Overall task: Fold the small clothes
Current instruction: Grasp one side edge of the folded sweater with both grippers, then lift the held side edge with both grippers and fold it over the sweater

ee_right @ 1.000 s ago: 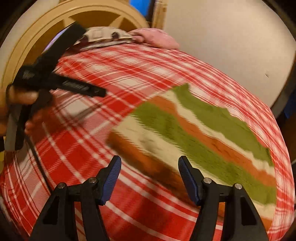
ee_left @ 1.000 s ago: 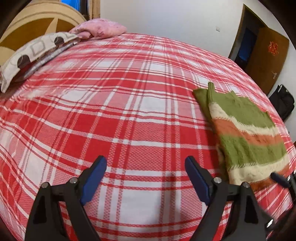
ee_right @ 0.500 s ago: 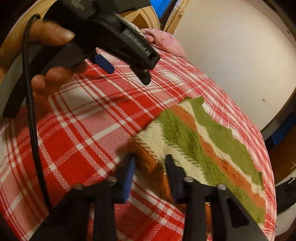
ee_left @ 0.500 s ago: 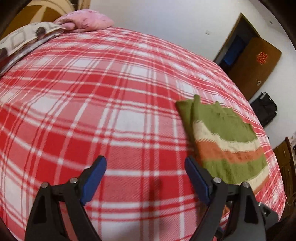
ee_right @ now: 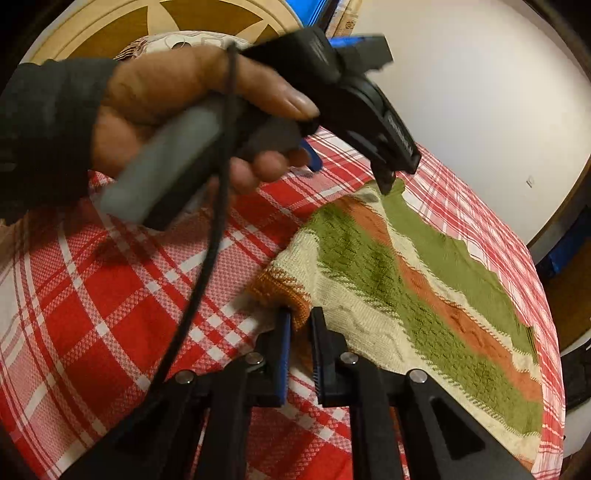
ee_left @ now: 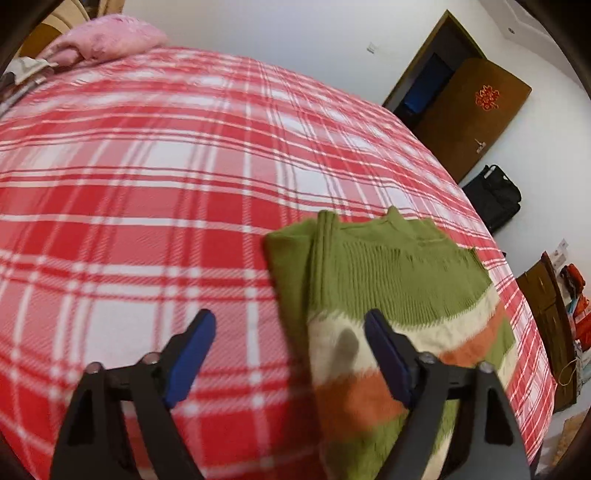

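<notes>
A knitted sweater (ee_left: 399, 269) striped green, cream and orange lies flat on the right side of the bed. My left gripper (ee_left: 290, 350) hovers over its left edge. The jaws are closing with that edge between them, and the pads do not press on it. In the right wrist view my right gripper (ee_right: 301, 317) is shut on the sweater's (ee_right: 424, 288) near orange corner, which bunches up between the pads. A hand (ee_right: 177, 96) holds the left gripper above the sweater's far corner there.
A red and white plaid cover (ee_left: 147, 184) spans the bed. A pink pillow (ee_left: 107, 38) lies at the head, by the round headboard (ee_right: 147, 26). A brown door (ee_left: 476, 110) and a black bag (ee_left: 495, 195) stand past the bed's right edge. A black cable (ee_right: 207, 258) hangs from the left gripper.
The left gripper swung right across the bed until the sweater's edge lay between its narrowing jaws. The right gripper's jaws came together on the orange corner.
</notes>
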